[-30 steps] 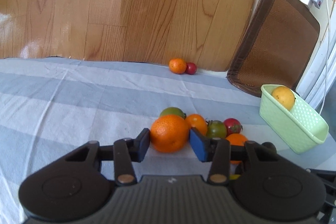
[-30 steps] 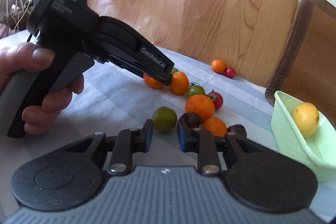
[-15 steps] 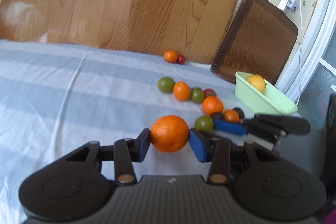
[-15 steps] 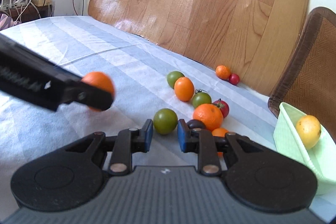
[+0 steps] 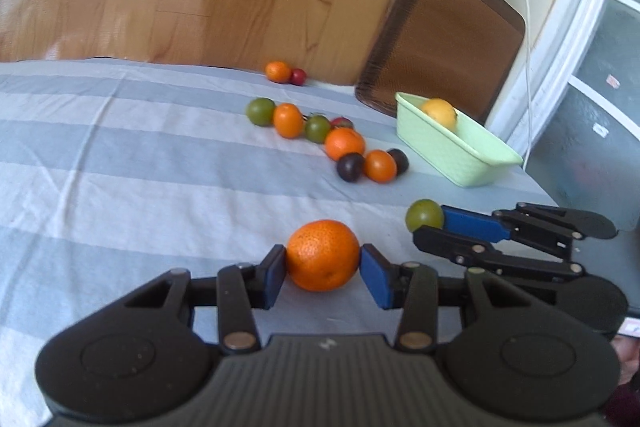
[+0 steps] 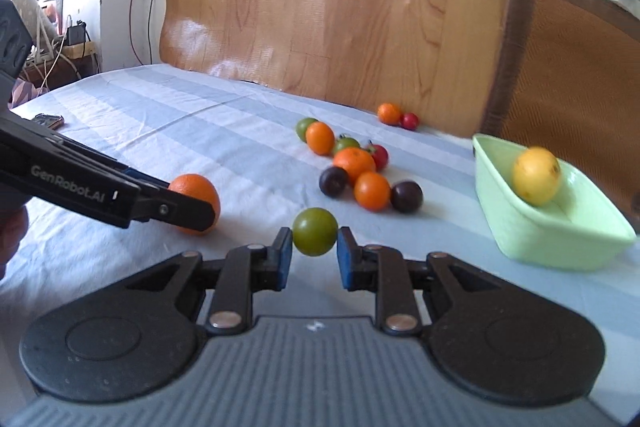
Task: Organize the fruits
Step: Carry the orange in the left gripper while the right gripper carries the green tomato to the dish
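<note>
Here, the left tool (image 5: 323, 269) clamps a dimpled round orange (image 5: 323, 255).

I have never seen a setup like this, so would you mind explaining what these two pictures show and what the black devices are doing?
There is no robot here: a person holds one two-fingered tool in each hand, and each tool carries a wide-angle camera looking forward along its fingers. One picture comes from the left tool, the other from the right.

The left hand-held gripper is clamped on a large orange. The right hand-held gripper is clamped on a small green fruit. Each tool also shows up at the edge of the other's picture.

On the striped cloth lies a cluster of loose fruits, orange, green, red and dark purple, with two more by the wooden board. At the right stands a pale green basket holding one yellow fruit.
</note>
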